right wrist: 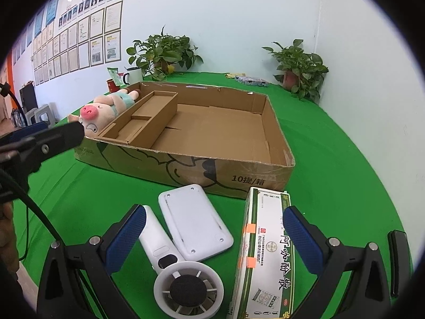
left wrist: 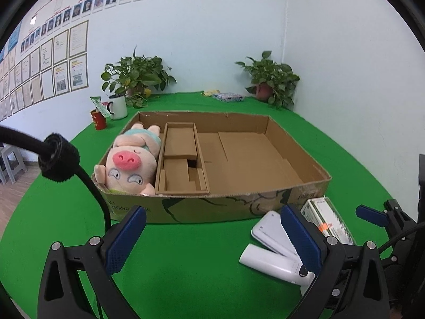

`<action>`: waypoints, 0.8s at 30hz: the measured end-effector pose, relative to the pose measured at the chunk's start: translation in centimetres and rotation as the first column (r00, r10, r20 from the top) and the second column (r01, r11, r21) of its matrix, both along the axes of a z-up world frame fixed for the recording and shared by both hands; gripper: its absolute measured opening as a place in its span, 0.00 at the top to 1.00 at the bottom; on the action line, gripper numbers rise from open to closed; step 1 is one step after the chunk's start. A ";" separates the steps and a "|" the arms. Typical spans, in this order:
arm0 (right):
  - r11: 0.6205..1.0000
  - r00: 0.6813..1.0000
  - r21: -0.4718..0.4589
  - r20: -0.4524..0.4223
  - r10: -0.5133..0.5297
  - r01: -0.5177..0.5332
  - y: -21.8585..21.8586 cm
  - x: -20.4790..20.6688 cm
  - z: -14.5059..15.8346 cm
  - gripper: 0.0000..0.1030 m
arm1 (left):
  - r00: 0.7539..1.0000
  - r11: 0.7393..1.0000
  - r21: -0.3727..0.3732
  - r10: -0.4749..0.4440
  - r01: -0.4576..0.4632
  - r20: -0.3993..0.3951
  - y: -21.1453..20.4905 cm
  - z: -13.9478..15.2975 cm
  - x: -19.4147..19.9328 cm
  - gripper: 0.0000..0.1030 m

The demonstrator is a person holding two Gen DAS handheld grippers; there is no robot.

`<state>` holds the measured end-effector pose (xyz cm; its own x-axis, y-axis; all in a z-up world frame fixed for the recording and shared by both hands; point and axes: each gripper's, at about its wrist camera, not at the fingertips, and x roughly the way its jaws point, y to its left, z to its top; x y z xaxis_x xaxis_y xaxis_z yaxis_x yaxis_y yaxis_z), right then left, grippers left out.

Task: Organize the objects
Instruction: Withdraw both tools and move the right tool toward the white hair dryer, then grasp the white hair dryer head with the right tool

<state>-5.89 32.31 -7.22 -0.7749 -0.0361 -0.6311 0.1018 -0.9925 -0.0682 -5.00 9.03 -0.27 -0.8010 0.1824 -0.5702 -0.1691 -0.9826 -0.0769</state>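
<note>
Left gripper (left wrist: 212,236) and right gripper (right wrist: 213,235) both hold their blue ribbed fingers (right wrist: 127,235) wide and empty above the green felt bench (right wrist: 345,159). Just outside the shallow cardboard box's (right wrist: 186,170) front wall lie a white handheld fan (right wrist: 180,279), a smooth white rounded slab (right wrist: 195,223) overlapping its handle, and a medicine carton (right wrist: 265,252). The box's left compartment holds a plush pig (left wrist: 130,162); its large right bay lies open.
</note>
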 end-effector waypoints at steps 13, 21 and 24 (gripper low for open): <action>0.981 0.983 -0.095 0.053 0.177 -0.172 0.3 3.6 -2.6 0.01 | 0.985 0.991 0.130 -0.062 0.042 0.161 -2.7 -3.4 -1.1 0.01; 0.962 0.960 -0.061 0.072 0.269 -0.265 -1.5 4.9 -3.7 0.01 | 0.975 0.979 0.201 -0.081 0.039 0.207 -3.5 -4.2 -1.3 0.01; 0.968 0.963 -0.038 0.097 0.251 -0.249 -1.8 4.2 -4.1 0.08 | 0.971 0.980 0.195 -0.079 0.035 0.226 -3.6 -4.6 -1.3 0.01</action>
